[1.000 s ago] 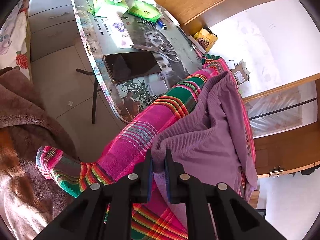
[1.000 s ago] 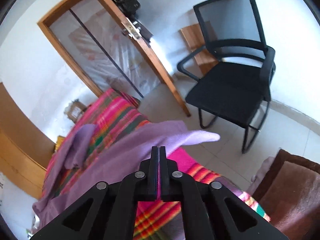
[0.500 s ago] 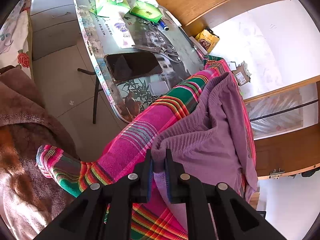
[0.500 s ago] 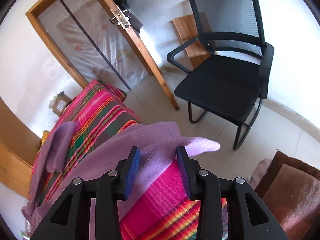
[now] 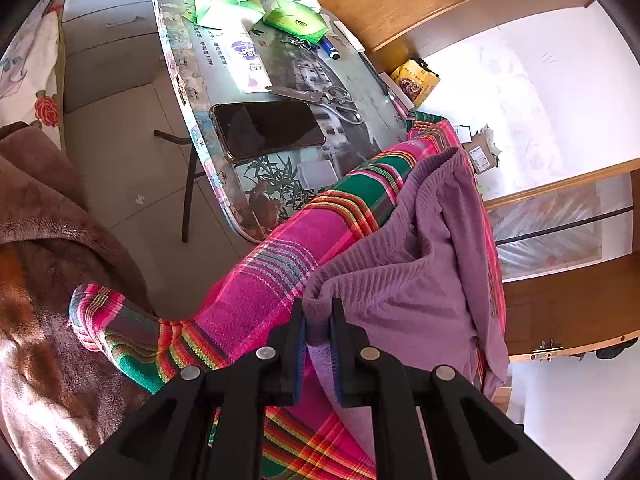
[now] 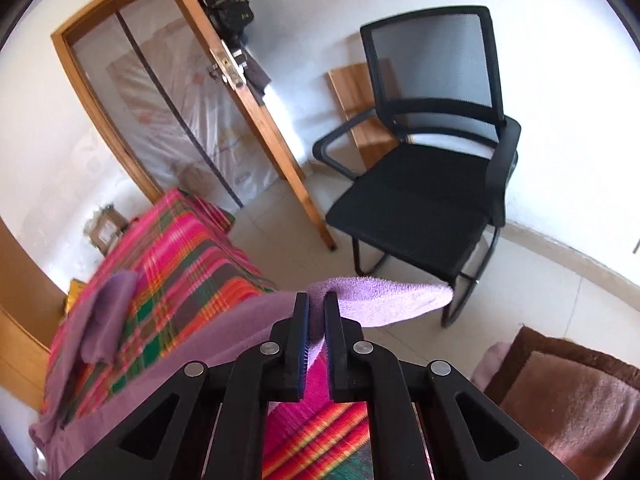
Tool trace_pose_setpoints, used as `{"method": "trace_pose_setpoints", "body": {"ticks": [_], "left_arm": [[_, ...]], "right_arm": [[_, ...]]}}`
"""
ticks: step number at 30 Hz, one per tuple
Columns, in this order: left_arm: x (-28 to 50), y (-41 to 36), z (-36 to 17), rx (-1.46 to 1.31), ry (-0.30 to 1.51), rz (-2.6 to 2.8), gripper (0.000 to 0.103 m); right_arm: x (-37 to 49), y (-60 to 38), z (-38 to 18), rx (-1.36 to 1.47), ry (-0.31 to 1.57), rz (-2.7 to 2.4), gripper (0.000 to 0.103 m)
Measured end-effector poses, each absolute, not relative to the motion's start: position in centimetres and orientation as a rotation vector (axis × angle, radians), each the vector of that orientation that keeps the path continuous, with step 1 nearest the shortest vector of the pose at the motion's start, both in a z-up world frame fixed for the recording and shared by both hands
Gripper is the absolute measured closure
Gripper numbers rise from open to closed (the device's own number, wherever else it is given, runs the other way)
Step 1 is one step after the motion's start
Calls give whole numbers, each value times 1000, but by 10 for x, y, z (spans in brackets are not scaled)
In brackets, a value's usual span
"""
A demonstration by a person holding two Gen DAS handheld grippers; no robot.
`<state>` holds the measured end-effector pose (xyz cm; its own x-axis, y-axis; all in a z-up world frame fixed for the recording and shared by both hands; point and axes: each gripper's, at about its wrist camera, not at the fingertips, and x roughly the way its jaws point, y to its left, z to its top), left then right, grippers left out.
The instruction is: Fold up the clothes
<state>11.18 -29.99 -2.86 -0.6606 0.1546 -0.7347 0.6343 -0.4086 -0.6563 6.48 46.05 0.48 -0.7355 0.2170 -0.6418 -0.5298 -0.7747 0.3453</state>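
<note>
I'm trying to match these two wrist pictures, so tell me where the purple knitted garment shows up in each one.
Left wrist view: the purple knitted garment fills the lower centre-right, a bunched corner pinched in the left gripper.
Right wrist view: it runs from lower left to centre, its pale edge clamped in the right gripper, whose jaws have just closed.
Shared landmark: the pink, green and orange plaid cloth beneath the garment.
</note>
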Motion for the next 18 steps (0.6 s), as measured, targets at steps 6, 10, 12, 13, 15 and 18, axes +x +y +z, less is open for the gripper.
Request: {"method": "trace_pose_setpoints", "body": {"ticks": [6, 10, 12, 13, 15, 18], "left_arm": [[115, -301, -29, 1083, 1496, -2142, 92], [114, -299, -25, 1097, 1458, -2157, 92], [117, -300, -26, 1089, 1475, -2155, 92], [118, -300, -26, 1087, 1480, -2153, 92], [121, -301, -26, 1082, 1489, -2150, 91], [123, -302, -25, 1081, 1492, -2141, 90]], "right_arm": [[84, 458, 1, -818, 581, 2392, 98], [88, 466, 2, -838, 607, 2388, 98], [88, 463, 6, -827, 598, 2387, 95], [86, 460, 10, -822, 594, 2399, 95], [80, 448, 18, -820, 596, 2453, 95], [64, 412, 33, -834, 535, 2601, 92]]}}
